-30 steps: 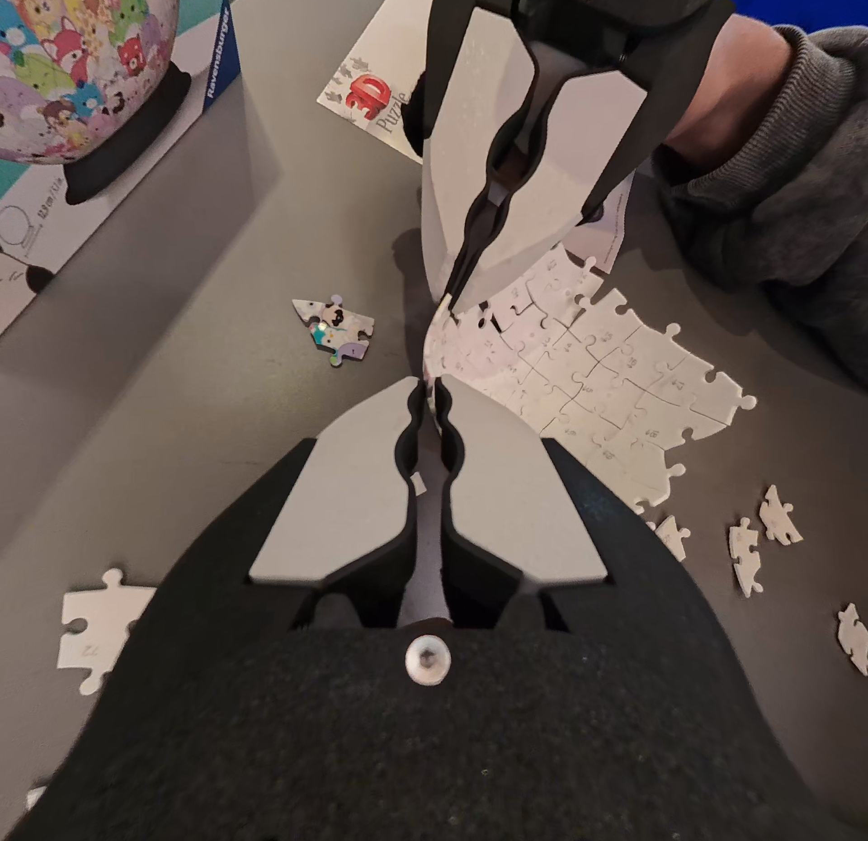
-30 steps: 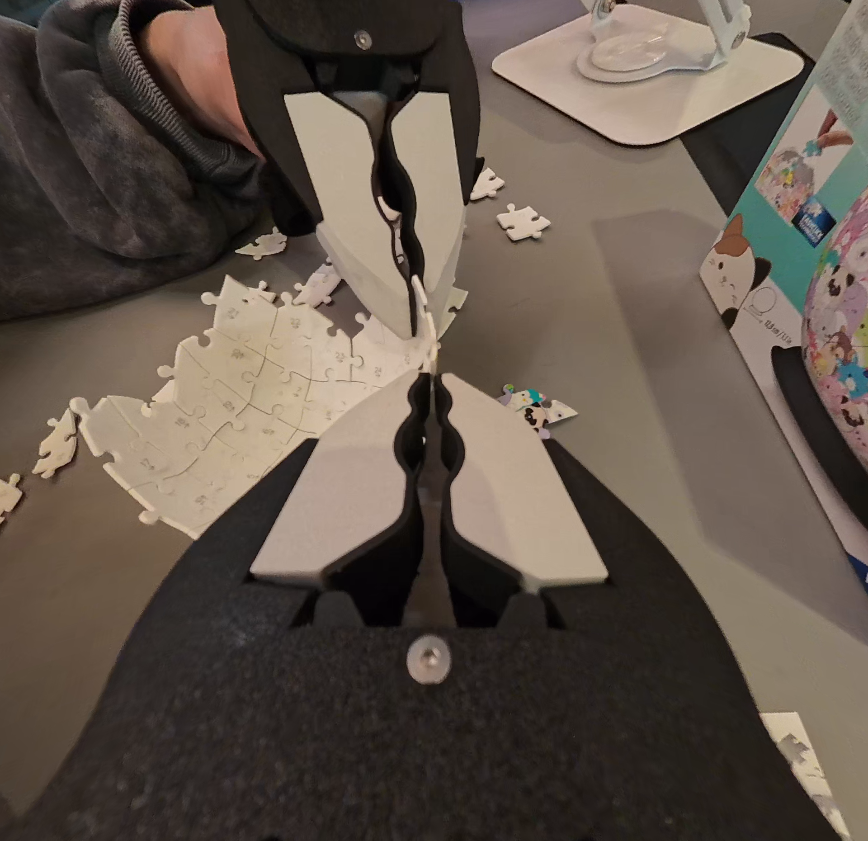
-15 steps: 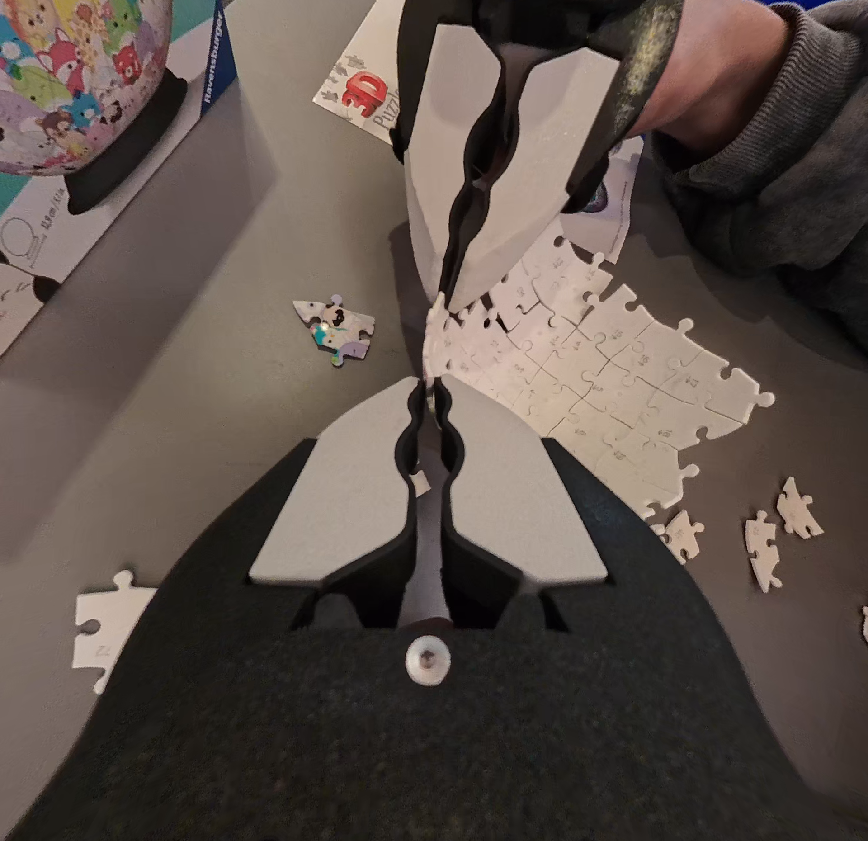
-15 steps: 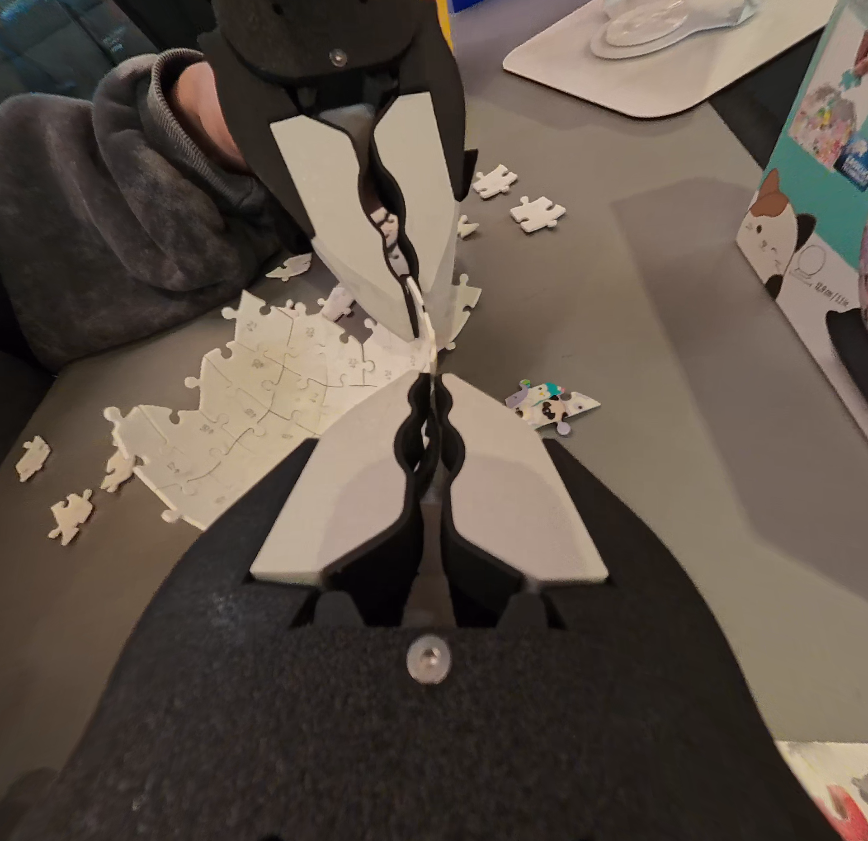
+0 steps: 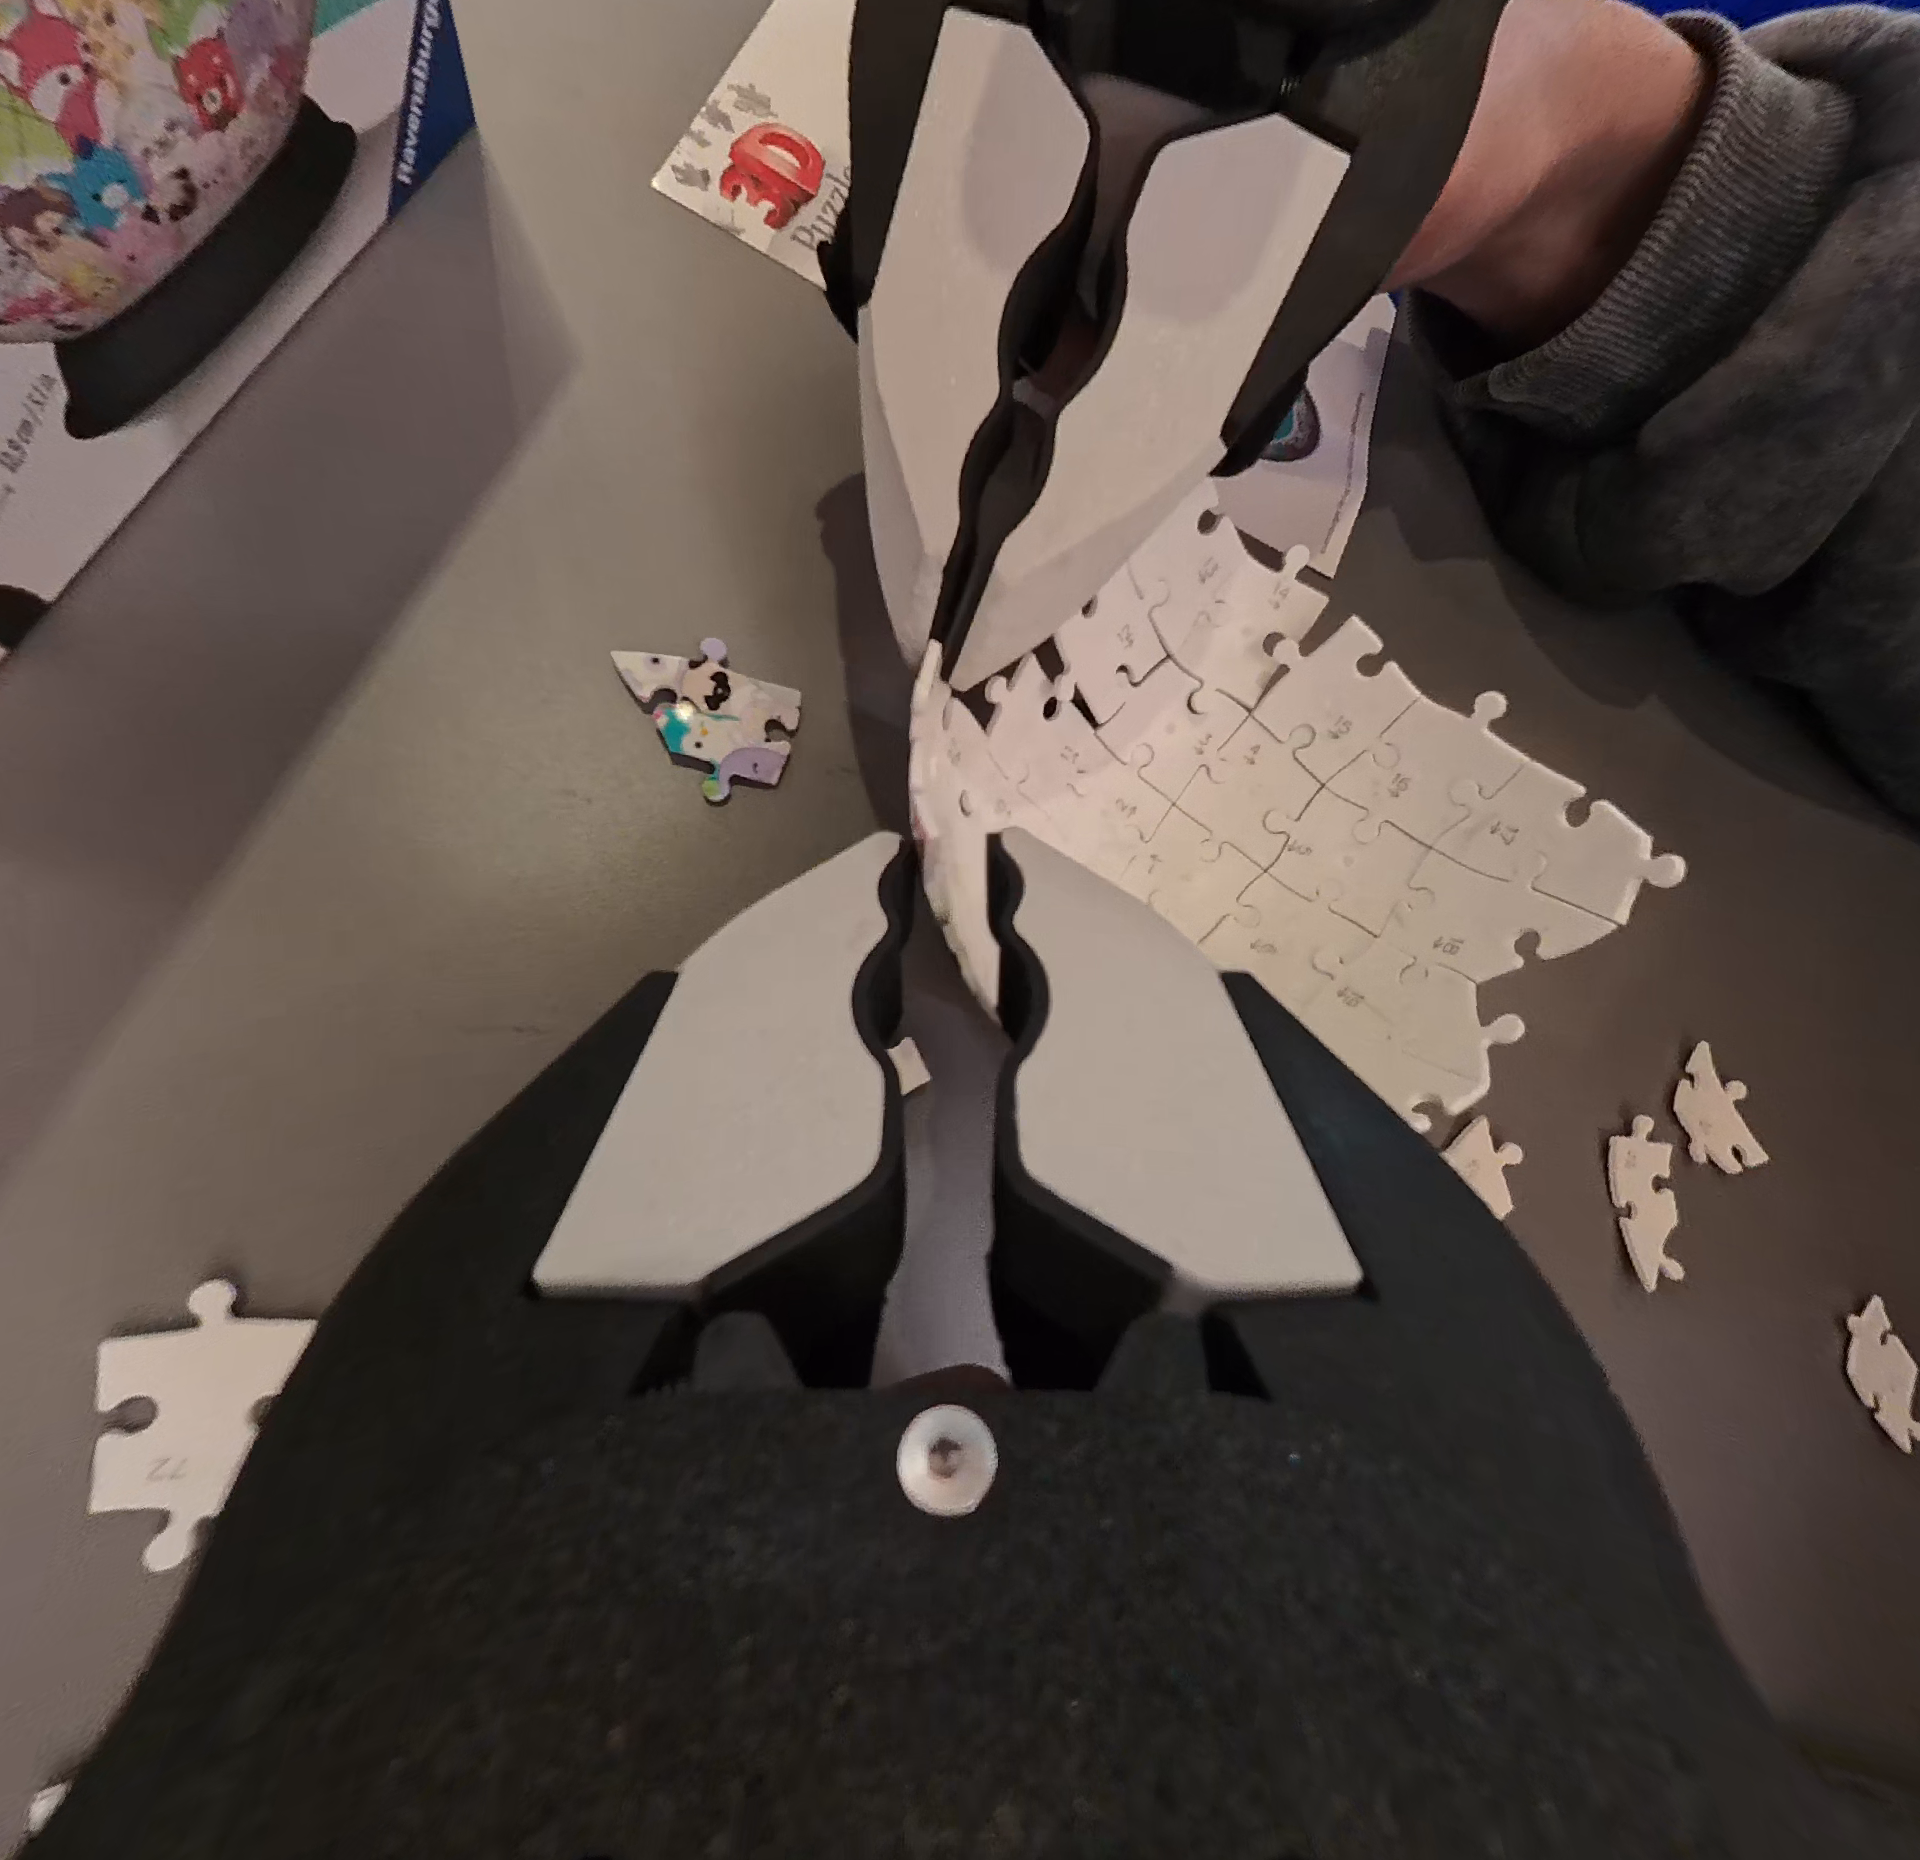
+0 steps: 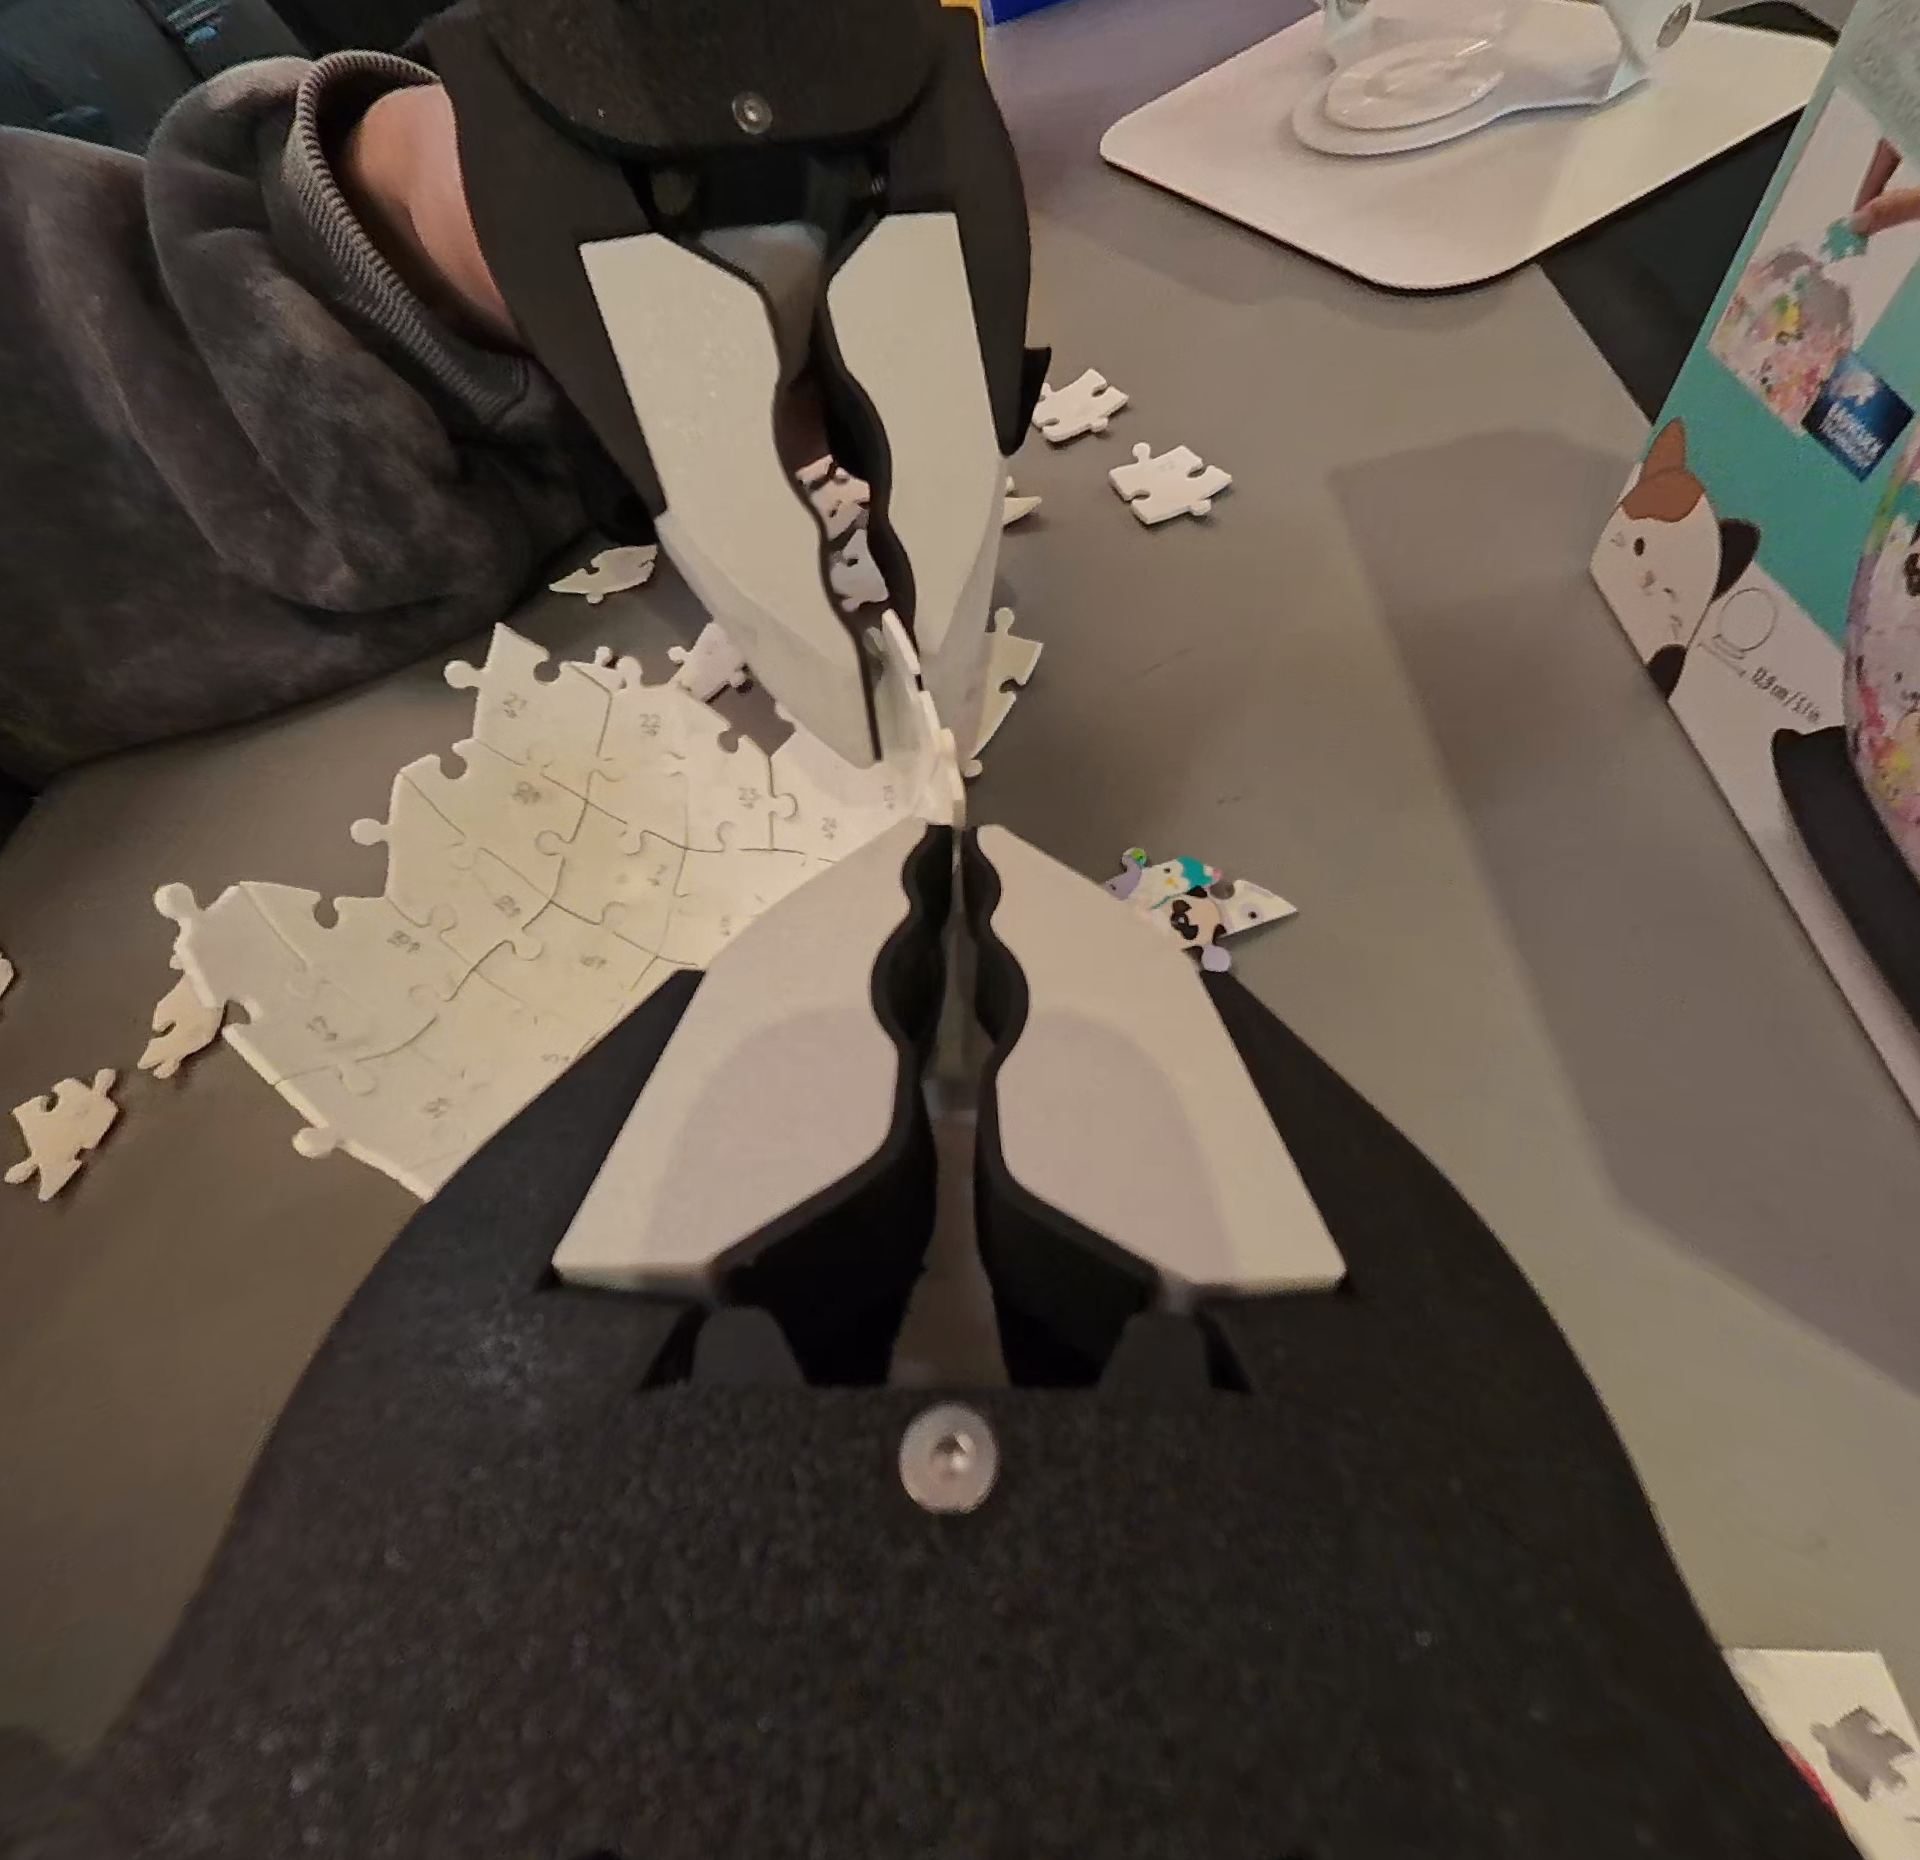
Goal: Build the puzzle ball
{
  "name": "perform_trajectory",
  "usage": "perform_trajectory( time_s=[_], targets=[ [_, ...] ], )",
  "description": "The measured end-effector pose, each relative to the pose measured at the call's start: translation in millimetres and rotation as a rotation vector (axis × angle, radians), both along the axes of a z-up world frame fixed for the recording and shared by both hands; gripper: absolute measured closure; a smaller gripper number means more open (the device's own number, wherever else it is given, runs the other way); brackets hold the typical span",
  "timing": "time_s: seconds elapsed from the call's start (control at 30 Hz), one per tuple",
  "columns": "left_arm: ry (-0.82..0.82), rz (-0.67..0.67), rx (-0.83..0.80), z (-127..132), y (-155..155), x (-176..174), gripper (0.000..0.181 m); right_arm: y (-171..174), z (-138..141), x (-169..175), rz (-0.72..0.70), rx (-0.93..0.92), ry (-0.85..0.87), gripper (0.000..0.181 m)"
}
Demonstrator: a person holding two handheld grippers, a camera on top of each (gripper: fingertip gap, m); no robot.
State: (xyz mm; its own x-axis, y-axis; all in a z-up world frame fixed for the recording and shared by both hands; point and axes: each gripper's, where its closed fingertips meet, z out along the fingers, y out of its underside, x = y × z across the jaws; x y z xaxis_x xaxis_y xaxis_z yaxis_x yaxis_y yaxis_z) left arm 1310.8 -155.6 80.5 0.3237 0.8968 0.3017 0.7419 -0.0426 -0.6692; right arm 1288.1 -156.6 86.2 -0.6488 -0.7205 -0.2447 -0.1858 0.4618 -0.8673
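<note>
1. Two grippers meet tip to tip over the grey table (image 5: 312,875), both at the raised rim of the assembled puzzle section (image 5: 1351,823).
2. Left gripper (image 5: 951,854): jaws nearly pressed together, pinching the upturned rim of the section, which runs between the fingers.
3. Right gripper (image 6: 951,839): jaws pressed almost together on the same thin rim, from the opposite side; whether it holds a separate piece or the rim itself cannot be told.
4. Assembled puzzle section: white, numbered backs up, a curved fan lying near the person's edge of the table, its lifted rim toward the table's middle. Its long axis runs away from the pinch point toward the grey sleeve (image 6: 208,408).
5. Governing relation: the joint being worked sits directly between the two sets of tips, equally near each; pressing along the rim line seems what the next move needs.
6. Loose white pieces (image 5: 1662,1166): scattered beside the section's outer edge.
7. Coloured piece cluster (image 5: 717,714): face up, apart, just beyond the pinch point.
8. Puzzle box (image 6: 1766,563): standing at the far side edge; leaflet (image 5: 758,169) lying near it.
</note>
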Motion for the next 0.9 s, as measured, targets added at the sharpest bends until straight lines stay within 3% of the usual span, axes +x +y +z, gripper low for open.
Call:
perform_trajectory(
  time_s=[0.23, 0.57, 0.9],
  targets=[
    [-0.069, -0.024, -0.027, -14.2, 4.1, 4.8, 0.164, -1.2, -1.6, -0.3, -0.004, -0.034, 0.053, 0.179],
    [-0.063, 0.009, -0.013, -13.0, 2.1, 0.5, 0.165, -1.8, -3.3, -0.8, -0.007, -0.067, 0.116, 0.179],
    [-0.072, 0.007, -0.016, -15.8, 4.6, -0.8, 0.174, -0.3, -7.1, 0.5, 0.002, -0.091, 0.182, 0.179]
  ],
)
